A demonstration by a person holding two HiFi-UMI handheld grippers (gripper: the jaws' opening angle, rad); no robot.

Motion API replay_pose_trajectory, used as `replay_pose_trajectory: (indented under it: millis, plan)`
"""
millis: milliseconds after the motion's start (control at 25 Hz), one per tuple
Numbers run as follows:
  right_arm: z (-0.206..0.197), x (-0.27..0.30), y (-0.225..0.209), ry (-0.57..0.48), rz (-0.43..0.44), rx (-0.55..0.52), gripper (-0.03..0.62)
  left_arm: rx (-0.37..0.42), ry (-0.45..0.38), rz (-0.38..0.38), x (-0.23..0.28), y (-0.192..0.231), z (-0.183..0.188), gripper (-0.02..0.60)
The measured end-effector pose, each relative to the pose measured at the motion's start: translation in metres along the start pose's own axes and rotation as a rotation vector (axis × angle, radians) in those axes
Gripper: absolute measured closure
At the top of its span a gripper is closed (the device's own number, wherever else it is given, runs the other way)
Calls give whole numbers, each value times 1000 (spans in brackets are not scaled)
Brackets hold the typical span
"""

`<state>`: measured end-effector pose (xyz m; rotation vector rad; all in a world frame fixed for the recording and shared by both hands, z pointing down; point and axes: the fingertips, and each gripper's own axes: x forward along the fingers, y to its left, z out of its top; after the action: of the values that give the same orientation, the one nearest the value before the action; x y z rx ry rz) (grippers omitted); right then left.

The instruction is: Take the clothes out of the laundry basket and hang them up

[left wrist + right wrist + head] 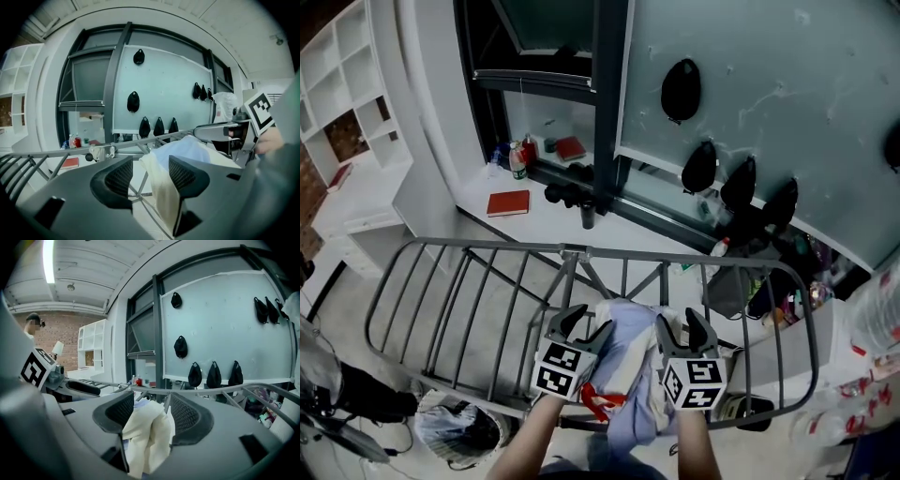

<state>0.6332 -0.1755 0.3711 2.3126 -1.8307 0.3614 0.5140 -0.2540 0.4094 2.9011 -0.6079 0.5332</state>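
Observation:
A pale blue and cream garment [628, 352] lies draped over a rail of the grey metal drying rack [469, 246], right in front of me. My left gripper [586, 319] stands at its left edge and my right gripper [684, 321] at its right edge. In the left gripper view the left gripper [150, 176] has its jaws wide apart, with a cream fold of the garment [164, 197] hanging loose between them near the right finger. In the right gripper view the right gripper [149, 413] is likewise open, and the cream cloth [147, 437] hangs slack between its pads.
A round basket [455, 431] sits on the floor at lower left. A red book [508, 202] and bottles [517, 159] lie on the sill beyond the rack. Black caps [681, 89] hang on the glass panel. White shelves [347, 112] stand at the left. Something red [600, 401] shows below the garment.

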Motion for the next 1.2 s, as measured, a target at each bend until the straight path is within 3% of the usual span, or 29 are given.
replay_pose_trajectory:
  millis: [200, 480, 840, 1200]
  plan:
    - [19, -26, -11, -84, -30, 62, 364, -4, -82, 5, -16, -2, 21, 344]
    - [47, -55, 12, -185, 12, 82, 365, -5, -166, 2, -47, -8, 40, 344]
    - [65, -75, 78, -241, 133, 58, 365, -9, -229, 74, -111, 10, 41, 345]
    - [60, -90, 176, -255, 254, 37, 365, -42, -242, 201, -209, 53, 2, 345]
